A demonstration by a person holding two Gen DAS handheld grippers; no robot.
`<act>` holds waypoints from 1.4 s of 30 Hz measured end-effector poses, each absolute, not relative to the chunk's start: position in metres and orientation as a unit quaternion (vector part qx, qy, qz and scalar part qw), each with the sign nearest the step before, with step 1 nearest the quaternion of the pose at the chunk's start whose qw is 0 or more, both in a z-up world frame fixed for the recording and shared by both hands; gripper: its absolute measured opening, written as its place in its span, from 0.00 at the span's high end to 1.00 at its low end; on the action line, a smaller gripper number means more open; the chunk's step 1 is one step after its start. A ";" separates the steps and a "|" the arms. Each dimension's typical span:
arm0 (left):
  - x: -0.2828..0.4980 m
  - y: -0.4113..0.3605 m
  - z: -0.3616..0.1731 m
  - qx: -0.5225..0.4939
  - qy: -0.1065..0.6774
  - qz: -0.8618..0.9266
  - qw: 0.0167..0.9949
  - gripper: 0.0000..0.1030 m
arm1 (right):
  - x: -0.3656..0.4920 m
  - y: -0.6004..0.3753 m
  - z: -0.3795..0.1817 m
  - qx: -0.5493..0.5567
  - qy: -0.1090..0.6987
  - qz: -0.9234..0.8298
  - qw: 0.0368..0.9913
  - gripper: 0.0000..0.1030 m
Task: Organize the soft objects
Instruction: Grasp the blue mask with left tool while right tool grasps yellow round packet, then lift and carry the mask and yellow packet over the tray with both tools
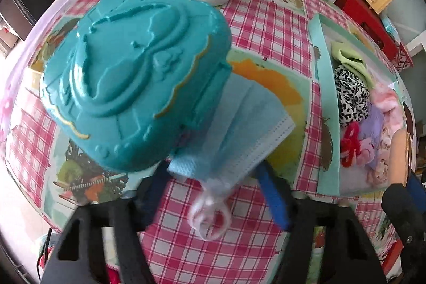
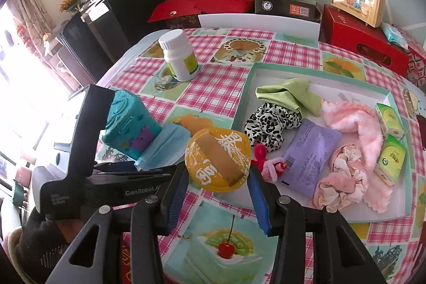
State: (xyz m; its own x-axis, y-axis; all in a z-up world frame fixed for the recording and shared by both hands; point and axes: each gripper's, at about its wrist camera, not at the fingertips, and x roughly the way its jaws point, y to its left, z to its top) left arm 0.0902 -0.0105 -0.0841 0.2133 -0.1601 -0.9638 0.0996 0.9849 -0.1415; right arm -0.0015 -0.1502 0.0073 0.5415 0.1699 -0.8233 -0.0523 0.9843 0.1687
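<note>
The table (image 2: pixel 218 87) under its pink checked cloth carries everything, and on its right side sits my collecting tray (image 2: pixel 394 100), already holding a green cloth (image 2: pixel 290 95), a spotted scrunchie (image 2: pixel 269 124), a pink fluffy cloth (image 2: pixel 356 121) and other soft bits, so that is where I judge loose soft things belong. Left of the tray, a teal toy case (image 1: pixel 133 76) lies on the blue face mask (image 1: pixel 239 129), pinning it, which is why my left gripper (image 1: pixel 213 182) comes in low and level at the mask's free edge; its fingers straddle that edge, but I cannot tell whether they have closed on it. My right gripper (image 2: pixel 218 193) is tilted down toward the table, its jaws apart on either side of a round yellow packet (image 2: pixel 218 159), not visibly squeezing it.
</note>
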 end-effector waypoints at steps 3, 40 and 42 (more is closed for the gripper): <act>0.087 -0.012 -0.083 -0.032 0.620 -0.098 0.778 0.67 | -0.001 -0.150 0.007 0.062 0.474 0.064 0.876 0.53; 0.066 0.010 0.015 -0.115 0.501 -0.227 0.827 0.94 | -0.010 -0.184 0.028 0.108 0.432 0.035 0.895 0.53; 0.065 0.005 0.011 -0.087 0.513 -0.225 0.824 0.94 | -0.010 -0.186 0.028 0.109 0.432 0.034 0.895 0.53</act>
State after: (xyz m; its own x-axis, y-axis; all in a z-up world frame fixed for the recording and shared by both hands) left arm 0.0650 0.0047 0.0105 0.3716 -0.4601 -0.8063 0.2815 0.8835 -0.3744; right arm -0.0105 -0.1859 0.0282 0.6243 0.1561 -0.7654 0.0330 0.9737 0.2255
